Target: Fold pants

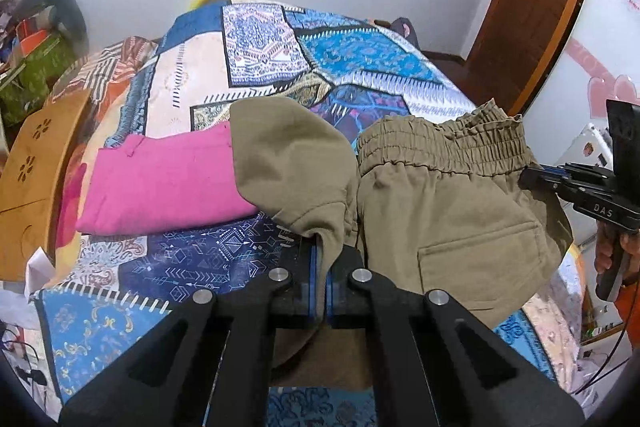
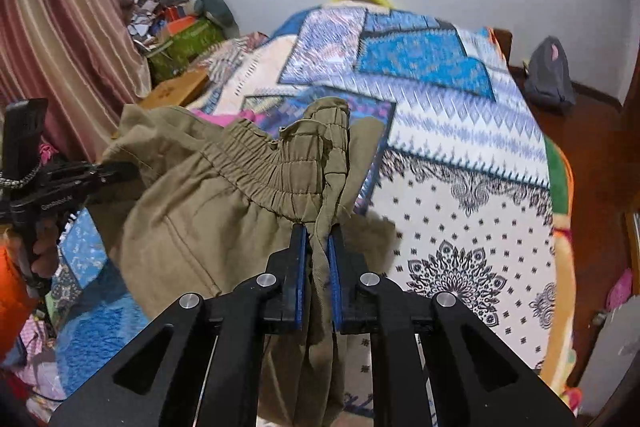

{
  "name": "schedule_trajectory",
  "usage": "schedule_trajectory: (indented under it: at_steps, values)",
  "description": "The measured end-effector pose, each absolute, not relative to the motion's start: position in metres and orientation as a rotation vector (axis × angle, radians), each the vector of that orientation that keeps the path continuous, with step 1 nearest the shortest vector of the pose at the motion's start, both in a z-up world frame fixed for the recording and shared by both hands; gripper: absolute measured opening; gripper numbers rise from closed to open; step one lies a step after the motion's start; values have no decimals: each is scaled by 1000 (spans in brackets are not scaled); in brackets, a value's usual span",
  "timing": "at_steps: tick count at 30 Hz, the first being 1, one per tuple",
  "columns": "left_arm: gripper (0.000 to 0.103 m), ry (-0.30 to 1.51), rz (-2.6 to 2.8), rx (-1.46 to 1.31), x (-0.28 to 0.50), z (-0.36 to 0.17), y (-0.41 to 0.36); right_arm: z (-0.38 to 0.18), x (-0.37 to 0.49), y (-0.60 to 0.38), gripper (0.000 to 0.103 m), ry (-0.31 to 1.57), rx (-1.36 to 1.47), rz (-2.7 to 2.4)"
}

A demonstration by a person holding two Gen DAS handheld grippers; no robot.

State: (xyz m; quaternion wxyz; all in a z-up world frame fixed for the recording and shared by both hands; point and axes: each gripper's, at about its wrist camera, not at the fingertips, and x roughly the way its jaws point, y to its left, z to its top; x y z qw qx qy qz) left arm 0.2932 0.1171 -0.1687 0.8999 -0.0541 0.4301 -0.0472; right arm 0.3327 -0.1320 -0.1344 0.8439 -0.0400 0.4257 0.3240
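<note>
The step in hand seems to be the lift: both grippers are closed on the olive-green pants (image 1: pixel 452 211), and the cloth hangs between them above the patchwork bedspread (image 1: pixel 192 259). The left gripper (image 1: pixel 322 267) pinches a fold of the olive fabric between its blue pads; the cloth goes up from the jaws and bulges toward the folded pink garment (image 1: pixel 168 179), which lies on the bed just beside it. The right gripper (image 2: pixel 318 255) clamps a bunched part near the elastic waistband (image 2: pixel 256 163), and a twisted strip of fabric runs down between its pads. In the left wrist view the back pocket (image 1: pixel 480 263) of the pants faces the camera, so the seat side is turned toward the person. In my judgement the pants are held up but not yet flat, so the next move calls for pulling the two grips apart until the waistband is stretched, then laying the cloth down on a free part of the bedspread, well apart from the pink garment, before any fold. As for containers, a green box (image 2: pixel 188 43) stands beyond the bed in a pile of clutter; what is inside it I cannot tell.
</note>
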Motion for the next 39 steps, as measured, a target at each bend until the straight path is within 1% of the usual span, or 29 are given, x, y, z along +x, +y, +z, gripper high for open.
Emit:
schedule_trajectory:
  at_steps: [4,11,17,22,26,31,39]
  values:
    - [2,852,-83,-122,284,-148,125,-113,328,-123,9,855,-94,695]
    - [2,797,-43,-132,277,-113,159,-92,333,-92,9,802,-87,728]
    - [2,776,2,-167,287,-93,204,-86,352,-48,9,766,-91,764]
    - [2,763,52,-170,301,-89,244,-86,372,-6,9,750,-94,796]
    - [2,764,89,-163,315,-96,272,-91,386,26,9,743,-110,816]
    - [2,805,114,-207,340,-123,313,-107,401,62,9,757,-117,833]
    - [2,873,142,-210,372,-179,355,-158,427,108,9,835,-154,839]
